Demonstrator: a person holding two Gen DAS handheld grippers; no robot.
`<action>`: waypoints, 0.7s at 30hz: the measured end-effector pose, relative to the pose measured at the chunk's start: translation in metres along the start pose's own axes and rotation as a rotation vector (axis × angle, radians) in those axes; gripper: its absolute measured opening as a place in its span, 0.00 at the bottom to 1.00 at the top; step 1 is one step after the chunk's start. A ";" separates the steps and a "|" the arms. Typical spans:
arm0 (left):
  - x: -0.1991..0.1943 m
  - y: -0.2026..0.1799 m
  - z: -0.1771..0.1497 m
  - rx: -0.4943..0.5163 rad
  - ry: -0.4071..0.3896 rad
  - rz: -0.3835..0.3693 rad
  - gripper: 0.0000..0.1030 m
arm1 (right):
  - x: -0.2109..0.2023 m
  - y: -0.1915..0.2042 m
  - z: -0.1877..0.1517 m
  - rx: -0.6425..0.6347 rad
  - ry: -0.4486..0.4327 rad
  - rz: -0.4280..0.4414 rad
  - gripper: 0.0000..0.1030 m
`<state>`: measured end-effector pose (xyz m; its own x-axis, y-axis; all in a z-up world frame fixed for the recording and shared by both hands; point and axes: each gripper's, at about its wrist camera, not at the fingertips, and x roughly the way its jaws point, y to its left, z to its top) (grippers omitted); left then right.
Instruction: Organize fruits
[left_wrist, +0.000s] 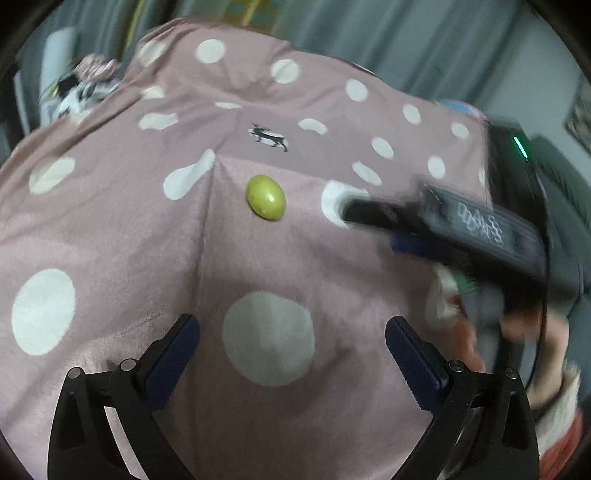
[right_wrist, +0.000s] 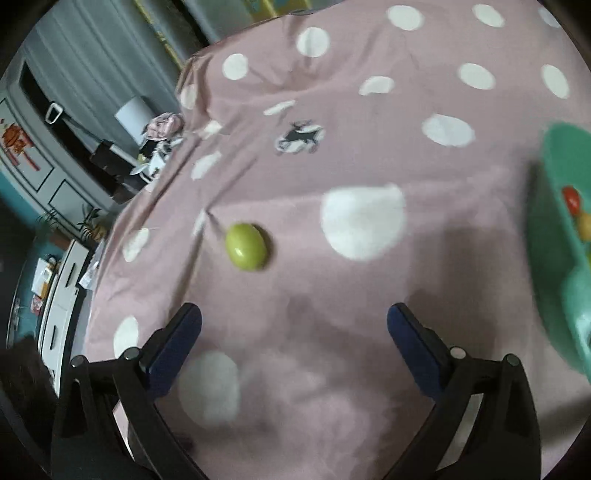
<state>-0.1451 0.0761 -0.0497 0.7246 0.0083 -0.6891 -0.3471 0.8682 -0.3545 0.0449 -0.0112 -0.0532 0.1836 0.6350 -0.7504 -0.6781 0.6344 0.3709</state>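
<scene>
A small green oval fruit (left_wrist: 266, 197) lies on a pink blanket with white dots (left_wrist: 110, 229). It also shows in the right wrist view (right_wrist: 246, 246). My left gripper (left_wrist: 291, 339) is open and empty, well short of the fruit. My right gripper (right_wrist: 293, 332) is open and empty, with the fruit ahead and to its left; it also shows blurred in the left wrist view (left_wrist: 354, 212), to the right of the fruit. A green bowl (right_wrist: 554, 236) at the right edge of the right wrist view holds a red fruit (right_wrist: 571, 199) and a yellow fruit (right_wrist: 584, 226).
A small deer print (left_wrist: 269, 137) marks the blanket beyond the fruit. Grey curtains (left_wrist: 406, 33) hang behind the bed. A cabinet and drawers (right_wrist: 55, 295) stand off the blanket's left side in the right wrist view. A patterned bundle (left_wrist: 81, 85) lies at the far left.
</scene>
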 end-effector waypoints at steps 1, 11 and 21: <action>0.000 -0.002 -0.003 0.027 -0.002 0.005 0.97 | 0.006 0.007 0.003 -0.025 0.001 0.005 0.99; -0.021 -0.011 -0.032 0.169 -0.026 -0.088 0.97 | 0.090 0.067 0.024 -0.354 0.036 -0.181 0.33; -0.017 0.003 -0.017 0.016 -0.029 -0.135 0.97 | 0.062 0.048 0.011 -0.286 0.066 -0.104 0.34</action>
<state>-0.1686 0.0701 -0.0494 0.7810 -0.0955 -0.6172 -0.2358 0.8700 -0.4330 0.0313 0.0638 -0.0761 0.2222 0.5372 -0.8137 -0.8327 0.5387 0.1283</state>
